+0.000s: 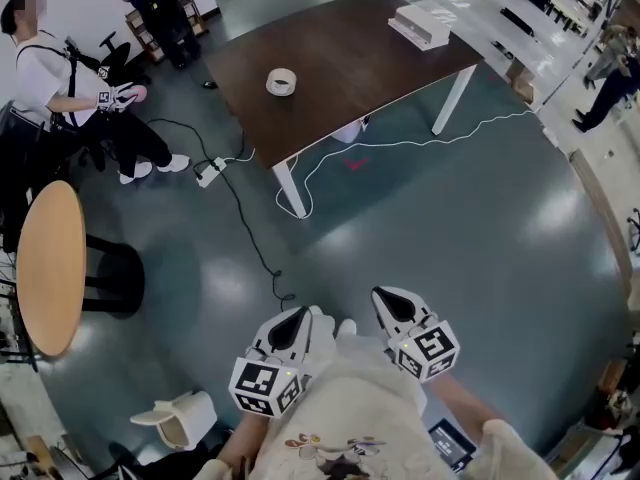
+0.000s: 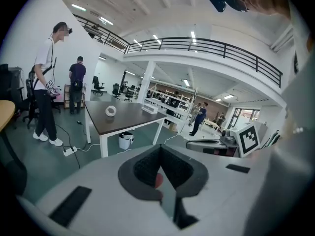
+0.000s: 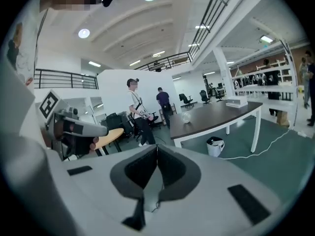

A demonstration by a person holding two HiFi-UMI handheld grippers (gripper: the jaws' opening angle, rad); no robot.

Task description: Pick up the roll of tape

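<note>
The roll of tape [image 1: 281, 82] is a white ring lying flat on a dark brown table [image 1: 340, 63] with white legs, far across the floor from me. The left gripper view shows the tape [image 2: 111, 111] small on that table, and in the right gripper view the tape [image 3: 186, 117] is equally distant. My left gripper [image 1: 296, 317] and right gripper [image 1: 387, 299] are side by side close to my body, both pointing toward the table. The left gripper [image 2: 160, 150] has its jaws pressed together with nothing between them. So does the right gripper [image 3: 156, 150].
A white box [image 1: 420, 24] lies on the table's far end, a white bin [image 2: 126, 140] below. Cables and a power strip [image 1: 211, 172] trail over the floor. A round wooden table [image 1: 50, 268] stands at left, with a person [image 1: 60, 88] beyond. A white object [image 1: 185, 418] sits by my feet.
</note>
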